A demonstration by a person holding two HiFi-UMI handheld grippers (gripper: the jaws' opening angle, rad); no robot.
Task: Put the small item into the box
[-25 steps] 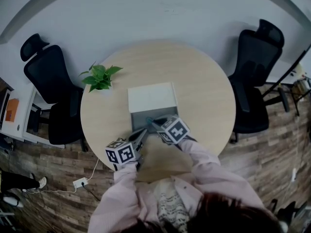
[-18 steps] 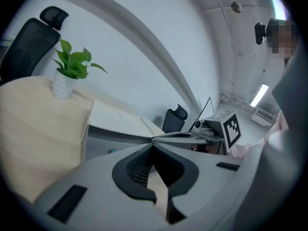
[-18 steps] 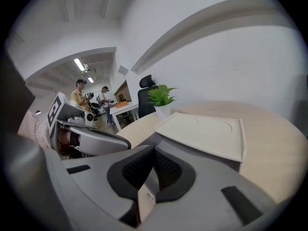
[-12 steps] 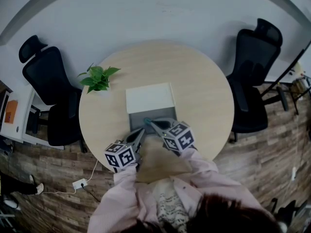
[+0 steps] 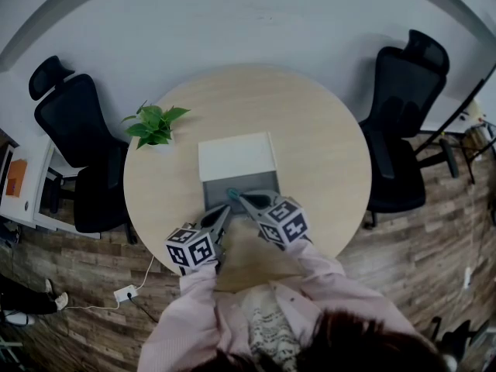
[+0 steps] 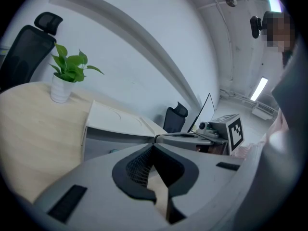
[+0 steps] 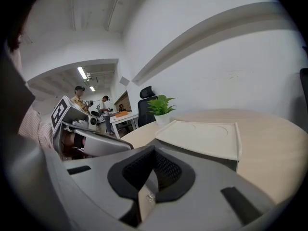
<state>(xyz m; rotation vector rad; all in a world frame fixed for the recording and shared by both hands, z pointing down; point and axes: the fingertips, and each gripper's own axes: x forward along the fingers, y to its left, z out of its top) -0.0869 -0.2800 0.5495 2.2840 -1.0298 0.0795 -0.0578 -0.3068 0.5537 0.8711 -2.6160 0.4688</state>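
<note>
Head view: hovering at the box (image 5: 236, 157) mouth, right gripper (image 5: 242, 198) just closing empty, left gripper (image 5: 225, 211) clenched empty, small item (image 5: 232, 193) lying inside, nearest the right tips.

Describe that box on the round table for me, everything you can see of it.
The box is rectangular, with a flat off-white top, raised at the rim and marked with faint round impressions, over a grey side that faces the person. It stands level on the pale wooden round table, apart from the potted plant. A small teal item shows at the grey side; whether that side is open I cannot tell. Nothing lies on top.
</note>
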